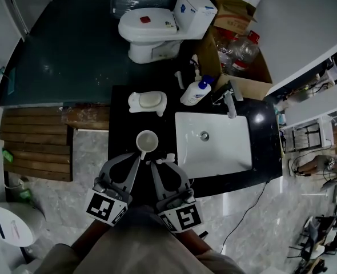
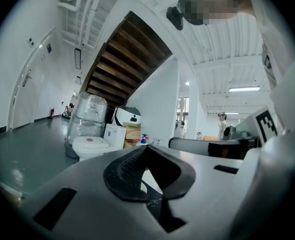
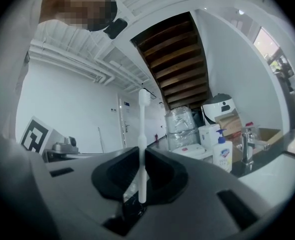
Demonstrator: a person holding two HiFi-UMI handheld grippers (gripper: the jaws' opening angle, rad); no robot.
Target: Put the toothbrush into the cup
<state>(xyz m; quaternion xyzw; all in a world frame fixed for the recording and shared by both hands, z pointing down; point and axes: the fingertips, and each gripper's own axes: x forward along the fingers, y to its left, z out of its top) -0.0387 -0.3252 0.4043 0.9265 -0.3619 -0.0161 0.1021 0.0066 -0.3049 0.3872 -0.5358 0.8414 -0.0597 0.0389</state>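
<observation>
Black countertop (image 1: 123,124) seen from above, with a white toilet (image 1: 151,27) on the dark floor beyond its far edge. At far right an open cardboard box (image 1: 254,84) holds several clear plastic bottles (image 1: 240,49). A white rectangular sink (image 1: 183,147) is set into the right half of the countertop, with a faucet (image 1: 230,103) at its far rim. A white pump bottle (image 1: 196,92) stands just left of the faucet. A white soap dish (image 1: 135,103) on the far left of the countertop holds a pale oval piece.

The white cup (image 1: 147,141) stands upright near the counter's near edge, just left of the sink, its mouth facing up and only its white inside showing. The left gripper (image 1: 137,160) points at the cup's near side with its jaws brought together on nothing. The right gripper (image 1: 157,163) lies just right of it, jaws clamped on the handle of the white toothbrush (image 3: 142,129). The brush stands upright, bristle head uppermost, and is outside the cup, just near and right of it.
</observation>
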